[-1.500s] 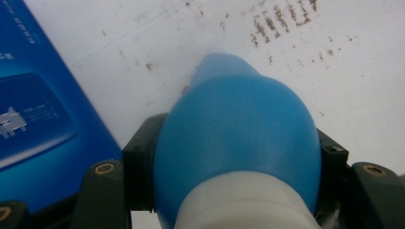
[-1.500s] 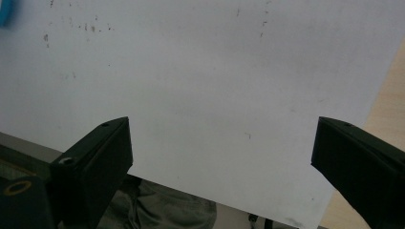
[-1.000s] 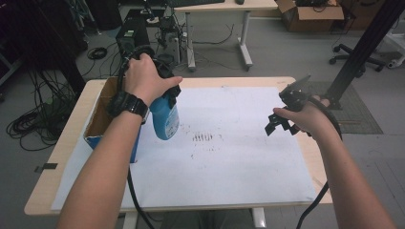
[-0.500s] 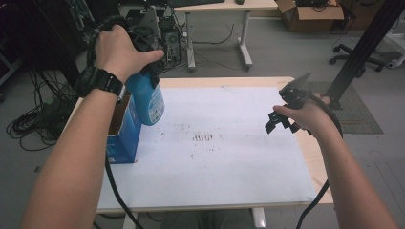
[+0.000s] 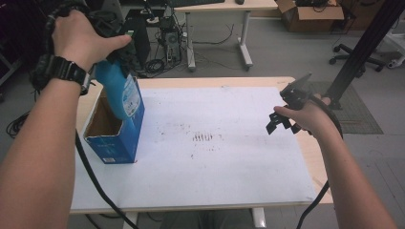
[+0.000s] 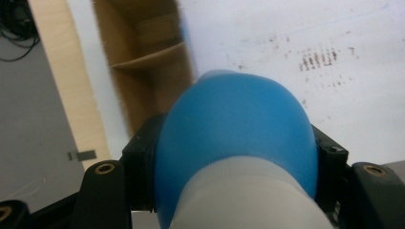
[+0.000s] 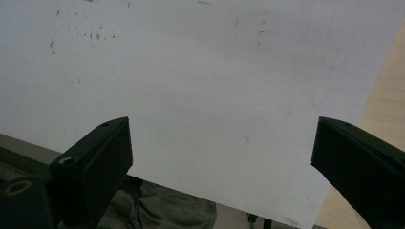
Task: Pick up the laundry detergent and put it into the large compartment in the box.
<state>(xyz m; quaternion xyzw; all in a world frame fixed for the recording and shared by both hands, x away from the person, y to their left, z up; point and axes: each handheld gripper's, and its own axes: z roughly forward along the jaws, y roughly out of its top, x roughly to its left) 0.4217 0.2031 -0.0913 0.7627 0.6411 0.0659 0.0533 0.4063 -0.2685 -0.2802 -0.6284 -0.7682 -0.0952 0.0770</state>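
My left gripper point(image 5: 111, 57) is shut on a blue bottle point(image 5: 119, 93) near its white neck, with the person's hand wrapped over it. The bottle hangs tilted over the open top of a blue cardboard box point(image 5: 114, 143) at the left of the table. In the left gripper view the bottle's rounded body point(image 6: 239, 124) sits between both jaws, and the box's brown inside point(image 6: 148, 62) lies beyond it. My right gripper point(image 5: 282, 119) hovers open over the right side of the white sheet point(image 5: 215, 181). The right gripper view shows its jaws point(image 7: 222, 143) wide apart with nothing between them.
The white sheet point(image 7: 205, 62) carries dark smudges point(image 5: 205, 138) at its middle. Bare wooden table edge point(image 5: 315, 157) runs along the right. Behind the table stand another desk point(image 5: 248, 43), floor cables point(image 5: 157, 64), a cardboard box point(image 5: 310, 9) and a black post point(image 5: 363, 47).
My left hand has lifted the blue bottle up and to the left, from beside the box to above its open top. The right hand has stayed still.
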